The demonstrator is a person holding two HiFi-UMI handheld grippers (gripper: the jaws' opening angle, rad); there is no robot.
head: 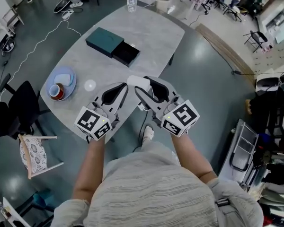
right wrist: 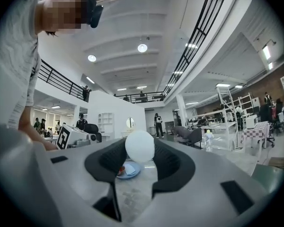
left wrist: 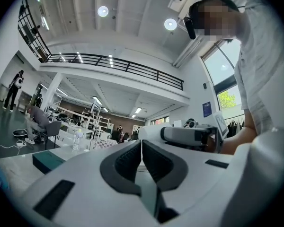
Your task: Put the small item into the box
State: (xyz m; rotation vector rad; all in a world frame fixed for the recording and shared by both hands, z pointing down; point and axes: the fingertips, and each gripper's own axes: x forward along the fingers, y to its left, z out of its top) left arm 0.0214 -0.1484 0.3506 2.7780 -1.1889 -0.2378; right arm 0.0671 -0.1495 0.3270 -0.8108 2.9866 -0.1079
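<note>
Right gripper [right wrist: 140,149], white ball [right wrist: 140,145] pinched between jaws

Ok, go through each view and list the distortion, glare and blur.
Head view: fisheye bows the table edge; light even, sharp. Left gripper view: black round vignette, ceiling lamps blown out, near fingers soft. Right gripper view: same vignette, held white ball nearly overexposed, background curved.

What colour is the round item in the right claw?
White; the item shows best in the right gripper view.
</note>
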